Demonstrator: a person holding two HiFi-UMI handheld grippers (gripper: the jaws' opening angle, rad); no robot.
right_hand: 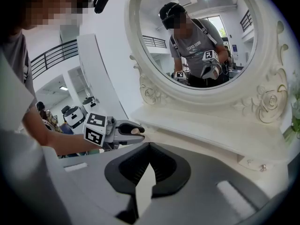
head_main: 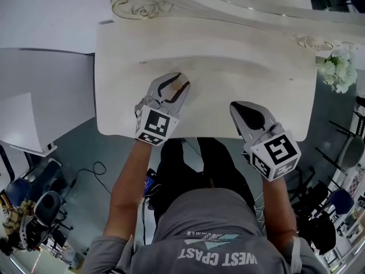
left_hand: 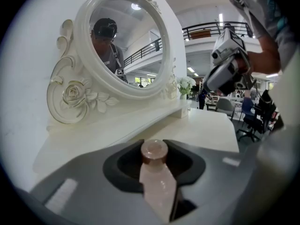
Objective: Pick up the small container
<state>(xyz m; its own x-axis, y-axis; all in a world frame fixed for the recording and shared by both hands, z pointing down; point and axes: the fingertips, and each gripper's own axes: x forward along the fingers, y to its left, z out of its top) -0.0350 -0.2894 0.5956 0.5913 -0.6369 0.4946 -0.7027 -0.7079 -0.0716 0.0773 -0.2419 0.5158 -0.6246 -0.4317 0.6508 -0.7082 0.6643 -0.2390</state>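
A small pale pink container [head_main: 182,84] with a round cap sits between the jaws of my left gripper [head_main: 178,86], over the front left of the white dressing table [head_main: 239,61]. In the left gripper view the container [left_hand: 157,177] fills the gap and both jaws press on its sides. The right gripper view shows the left gripper [right_hand: 135,130] from the side, the pink container [right_hand: 137,131] at its tip. Whether the container rests on the table I cannot tell. My right gripper [head_main: 239,108] hovers at the table's front right, shut, with nothing in it.
An ornate oval mirror [left_hand: 125,36] with carved roses stands at the back of the table on a raised shelf [right_hand: 206,125]. White flowers [head_main: 337,70] sit at the far right corner. Office chairs and cables lie on the floor around the table.
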